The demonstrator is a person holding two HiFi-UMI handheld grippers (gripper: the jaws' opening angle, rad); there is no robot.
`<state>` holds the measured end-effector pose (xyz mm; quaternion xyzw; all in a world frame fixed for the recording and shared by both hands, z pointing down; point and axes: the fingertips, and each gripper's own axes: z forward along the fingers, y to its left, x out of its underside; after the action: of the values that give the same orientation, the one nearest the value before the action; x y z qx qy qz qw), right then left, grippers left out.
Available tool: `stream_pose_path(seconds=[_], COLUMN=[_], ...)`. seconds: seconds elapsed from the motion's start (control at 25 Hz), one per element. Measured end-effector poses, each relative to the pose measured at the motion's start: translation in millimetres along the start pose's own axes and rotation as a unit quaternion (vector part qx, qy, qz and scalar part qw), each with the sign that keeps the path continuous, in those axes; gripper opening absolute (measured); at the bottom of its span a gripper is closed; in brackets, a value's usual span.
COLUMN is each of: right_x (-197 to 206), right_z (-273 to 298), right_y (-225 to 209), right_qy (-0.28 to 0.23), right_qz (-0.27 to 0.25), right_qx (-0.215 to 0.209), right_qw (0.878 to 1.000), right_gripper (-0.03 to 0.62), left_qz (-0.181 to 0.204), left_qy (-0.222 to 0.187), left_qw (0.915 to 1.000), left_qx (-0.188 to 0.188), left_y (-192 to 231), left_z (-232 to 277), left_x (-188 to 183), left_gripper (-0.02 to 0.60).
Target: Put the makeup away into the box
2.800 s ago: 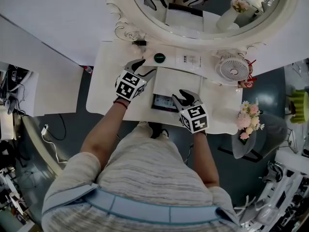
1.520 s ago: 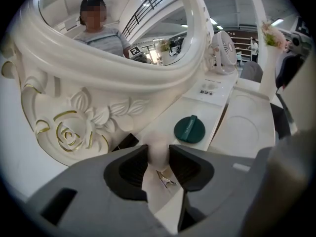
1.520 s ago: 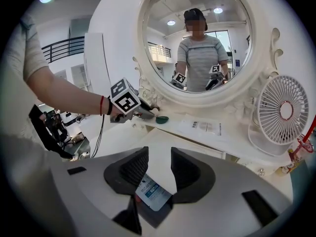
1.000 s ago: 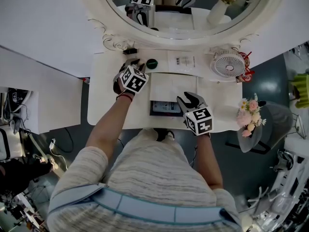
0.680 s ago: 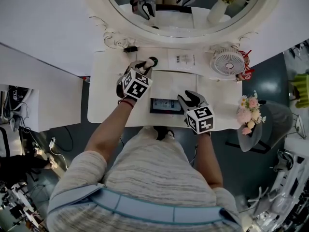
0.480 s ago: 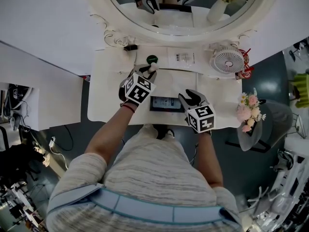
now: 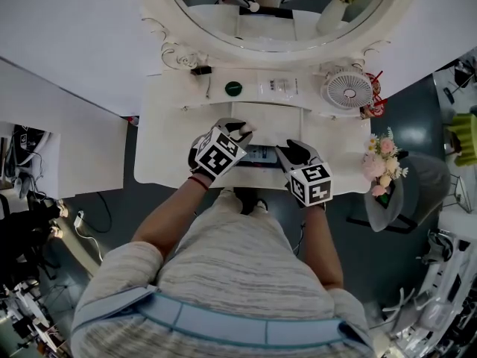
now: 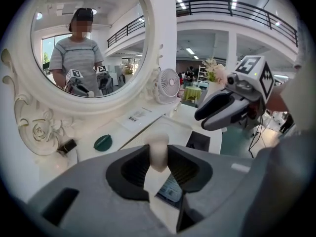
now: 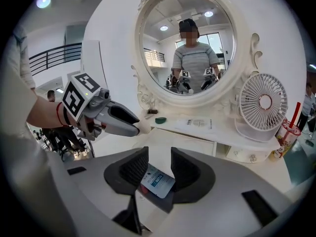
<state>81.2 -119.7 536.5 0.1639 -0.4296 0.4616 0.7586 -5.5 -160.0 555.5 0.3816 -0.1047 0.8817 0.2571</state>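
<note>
White worktop (image 7: pixel 168 140) under an oval mirror (image 7: pixel 283 6) carries the open box (image 7: pixel 262 156), with one packet (image 9: pixel 157 180) inside. Left tongs (image 8: pixel 158 156) grip a pale makeup sponge (image 8: pixel 158 143) near the box. Right tongs (image 9: pixel 159 169) stand open and empty. Green compact (image 7: pixel 233 89) is not yet stored.

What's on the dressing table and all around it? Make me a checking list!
Surface: white dressing table, mostly bare.
Job's things: dark box holding a packet; pale rounded piece; green round case.
Clutter: leaflet, fan, small dark item by the mirror.
Grippers: left hand-held gripper clamps the pale rounded piece; right hand-held gripper open above the dark box.
Cables: floor cable at the left.
Surroundings: oval mirror, flowers.
</note>
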Motion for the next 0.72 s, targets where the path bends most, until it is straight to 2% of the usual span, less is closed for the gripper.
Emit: stream_pose_path(seconds=[0.32,0.72], right_x=[10,19], right_z=[-7,-8], right_y=[3,10], right_qy=[-0.001,0.002], right_qz=[0.011,0.021], right_qx=[0.002,0.000], right_qw=[1.000,1.000], right_gripper=[0.123,0.123], left_qz=[0.002,-0.001], left_qy=[0.015,0.038], left_qw=[0.9994,0.9980], left_qx=[0.032,0.050], left_y=[-37,-55], left_z=[2,10], left_x=[21,56], left_gripper=[0.124,0.124])
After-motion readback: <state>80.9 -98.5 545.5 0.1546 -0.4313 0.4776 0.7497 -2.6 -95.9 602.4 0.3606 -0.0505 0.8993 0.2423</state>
